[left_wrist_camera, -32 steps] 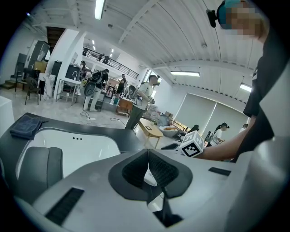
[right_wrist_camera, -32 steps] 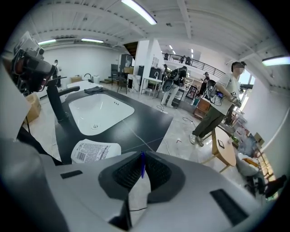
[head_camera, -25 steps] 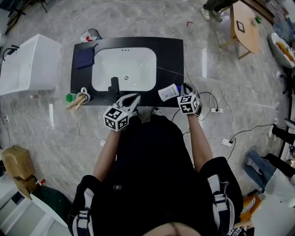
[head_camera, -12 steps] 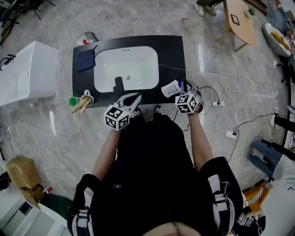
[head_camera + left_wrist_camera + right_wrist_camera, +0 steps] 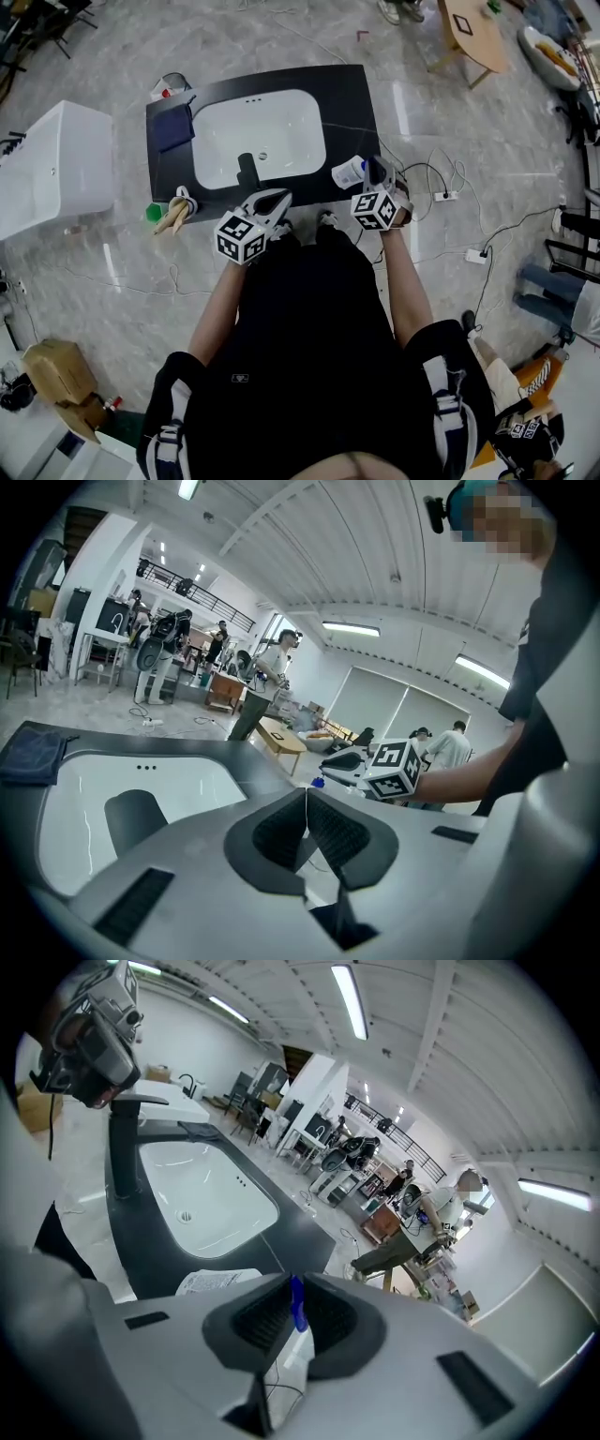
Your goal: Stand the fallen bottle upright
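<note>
A white bottle (image 5: pixel 348 172) with a blue cap lies tilted at the front right corner of the black sink counter (image 5: pixel 349 103). My right gripper (image 5: pixel 371 172) is at its cap end. In the right gripper view the jaws are shut on the blue cap (image 5: pixel 296 1302), and the labelled white body (image 5: pixel 217 1282) stretches away to the left over the counter. My left gripper (image 5: pixel 272 199) hovers at the counter's front edge near the dark faucet (image 5: pixel 247 171). Its jaws are shut with nothing between them (image 5: pixel 305 803). The left gripper view also catches the right gripper (image 5: pixel 343 759).
A white basin (image 5: pixel 260 136) fills the middle of the counter, and a dark blue cloth (image 5: pixel 174 128) lies at its back left. A green cup and wooden utensils (image 5: pixel 169 208) stand at the front left corner. A power strip and cables (image 5: pixel 445 195) lie on the floor to the right.
The head camera has shifted a little. My right gripper has stayed at the bottle's cap end, and the bottle looks slightly shorter from above. The left gripper has barely moved.
</note>
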A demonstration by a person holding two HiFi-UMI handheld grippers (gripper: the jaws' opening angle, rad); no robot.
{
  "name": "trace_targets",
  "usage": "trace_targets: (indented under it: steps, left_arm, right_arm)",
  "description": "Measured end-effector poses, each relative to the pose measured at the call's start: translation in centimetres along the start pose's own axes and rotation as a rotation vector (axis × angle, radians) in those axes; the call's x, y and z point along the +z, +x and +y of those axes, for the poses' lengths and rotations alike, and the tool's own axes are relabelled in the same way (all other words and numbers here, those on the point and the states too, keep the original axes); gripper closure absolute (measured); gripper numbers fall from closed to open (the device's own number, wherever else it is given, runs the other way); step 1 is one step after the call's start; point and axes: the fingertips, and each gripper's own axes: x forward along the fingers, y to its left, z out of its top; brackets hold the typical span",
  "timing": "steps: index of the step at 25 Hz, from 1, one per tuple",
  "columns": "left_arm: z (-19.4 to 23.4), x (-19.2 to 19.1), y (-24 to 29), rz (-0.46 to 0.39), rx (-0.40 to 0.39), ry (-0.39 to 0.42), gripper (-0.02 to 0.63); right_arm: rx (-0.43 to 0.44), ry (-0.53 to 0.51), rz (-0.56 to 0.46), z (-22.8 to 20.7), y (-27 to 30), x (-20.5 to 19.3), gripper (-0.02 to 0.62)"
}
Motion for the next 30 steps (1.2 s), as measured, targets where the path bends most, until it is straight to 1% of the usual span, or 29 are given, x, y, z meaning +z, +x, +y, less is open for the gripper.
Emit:
trace_targets:
  steps: [3,6,13,21,30]
  left_arm:
    - [0.1,-0.4,-0.9,0.006,-0.009,0.004,0.591]
    - [0.3,-0.7,-1.7,0.012,-0.015,0.008,0.591]
    - [-0.1,-1.9,-3.1,0.023,-0.058,0.021,0.591]
    - [0.1,-2.4,-4.1,0.027,-0.082,0.03,0.591]
    - [0.3,-2.8,-5.0,0.03,-0.096,0.042,0.591]
  right_arm:
    - [-0.015,-0.008,-0.006,0.6,-0.7,0.6,0.499]
    - [-0.028,-0.04,-0.018,1.3,-1.3,1.4,0.497]
    - [-0.058,-0.097,-0.037,3.1,-2.5,3.1,0.494]
    - [-0.075,-0.1,-0.048,4.4,-3.3,3.9,0.497]
    - [-0.074,-0.112,-0.066,5.8,-3.3,5.4,0.497]
